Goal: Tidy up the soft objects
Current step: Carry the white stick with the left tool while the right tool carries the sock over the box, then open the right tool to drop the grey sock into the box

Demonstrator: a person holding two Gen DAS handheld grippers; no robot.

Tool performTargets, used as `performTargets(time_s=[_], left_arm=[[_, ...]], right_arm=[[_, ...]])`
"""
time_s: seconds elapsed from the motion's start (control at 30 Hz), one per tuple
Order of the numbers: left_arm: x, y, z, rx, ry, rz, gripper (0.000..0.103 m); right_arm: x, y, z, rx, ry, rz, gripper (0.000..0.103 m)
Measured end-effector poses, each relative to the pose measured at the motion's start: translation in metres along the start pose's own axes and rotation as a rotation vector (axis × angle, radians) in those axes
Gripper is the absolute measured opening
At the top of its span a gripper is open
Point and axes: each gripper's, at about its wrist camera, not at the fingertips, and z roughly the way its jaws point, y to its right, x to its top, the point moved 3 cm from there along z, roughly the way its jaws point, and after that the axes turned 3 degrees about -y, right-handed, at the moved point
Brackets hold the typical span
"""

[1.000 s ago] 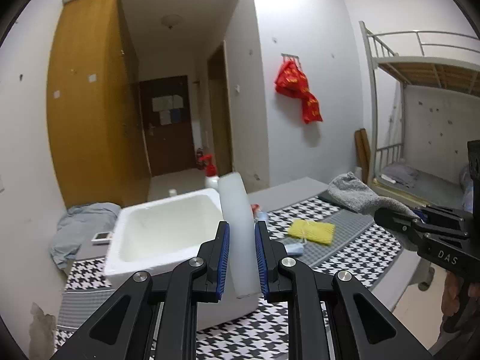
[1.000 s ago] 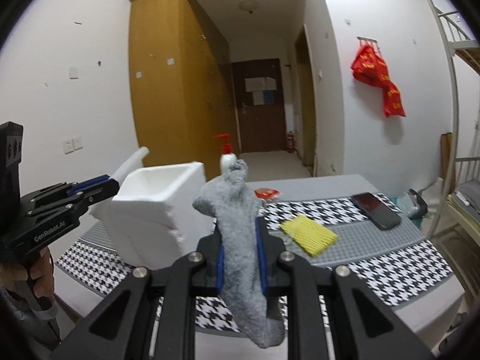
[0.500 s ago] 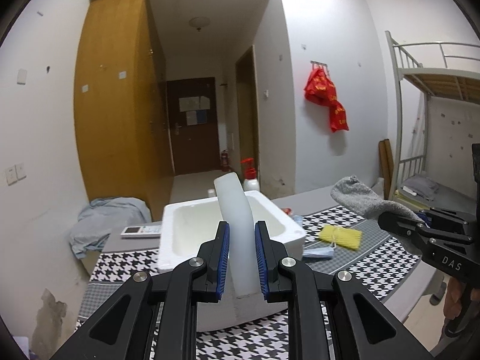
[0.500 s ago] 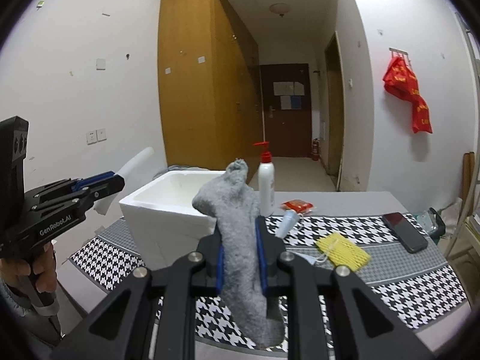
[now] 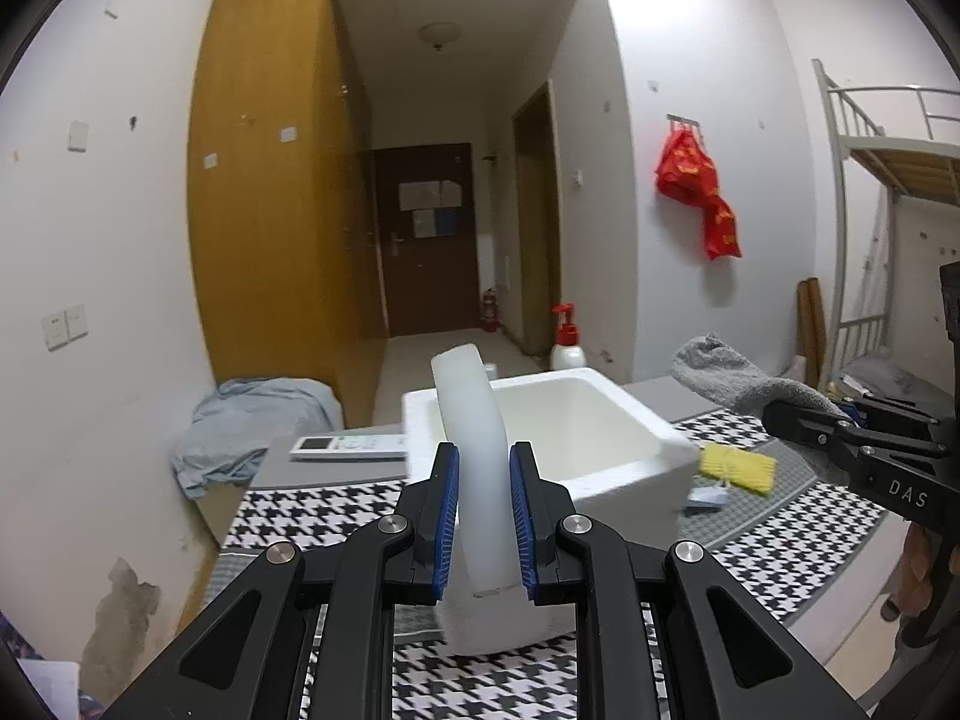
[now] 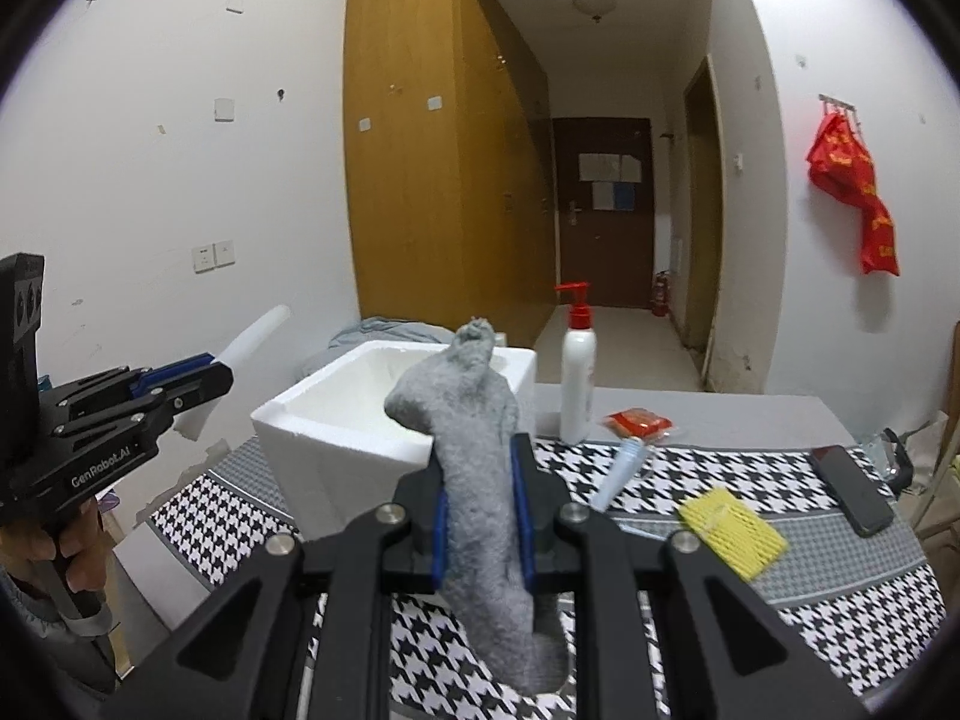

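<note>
Left gripper (image 5: pixel 483 516): clamped on white foam strip (image 5: pixel 477 450), lower centre.
Right gripper (image 6: pixel 480 516): clamped on grey sock (image 6: pixel 480 480), lower centre.
Foam box (image 6: pixel 336 420): centre-left, on houndstooth table (image 6: pixel 840 588).

Foam box (image 5: pixel 576 420) now right of the left claw (image 5: pixel 485 516), remote (image 5: pixel 348 447) newly visible, right claw (image 6: pixel 480 516) nearer box.
</note>
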Motion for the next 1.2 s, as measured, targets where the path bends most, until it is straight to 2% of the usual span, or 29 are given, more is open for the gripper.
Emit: performTargets(time_s=[0.5, 0.83, 1.1, 1.13, 1.2], left_arm=[[-0.006, -0.040, 0.014, 0.094, -0.027, -0.044, 0.019], [-0.006, -0.048, 0.020, 0.109, -0.038, -0.060, 0.019], [-0.007, -0.052, 0.020, 0.120, -0.036, -0.072, 0.019], [-0.007, -0.053, 0.020, 0.120, -0.035, -0.074, 0.019], [-0.007, -0.053, 0.020, 0.121, -0.034, -0.077, 0.019]], right_arm=[[0.031, -0.024, 0.054, 0.093, -0.038, -0.033, 0.022], [0.043, -0.032, 0.077, 0.139, -0.058, -0.034, 0.022], [0.047, -0.035, 0.094, 0.140, -0.087, -0.037, 0.022], [0.047, -0.035, 0.097, 0.137, -0.093, -0.034, 0.022], [0.048, -0.034, 0.103, 0.145, -0.107, -0.022, 0.031]])
